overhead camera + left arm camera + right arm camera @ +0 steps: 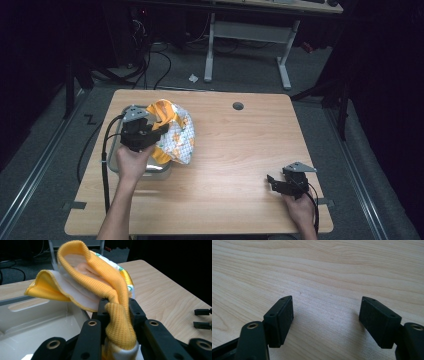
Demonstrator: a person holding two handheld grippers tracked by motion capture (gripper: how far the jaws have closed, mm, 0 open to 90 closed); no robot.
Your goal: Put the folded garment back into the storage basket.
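A small garment [175,131], white with an orange and green print and yellow ribbed trim, hangs bunched above the left side of the wooden table [235,150]. My left gripper [156,131] is shut on its yellow trim [119,322], which is pinched between the two black jaws in the left gripper view. The cloth dangles partly over a pale bin [116,159], whose inside [37,322] lies below the gripper. My right gripper [271,181] rests low near the table's front right, open, with bare wood between its pads [283,320].
A round cable hole [238,106] sits in the tabletop at the back. Beyond the table stand a white desk frame [250,45] and cables on the grey floor. The right gripper's jaw tips [203,318] show far right in the left gripper view.
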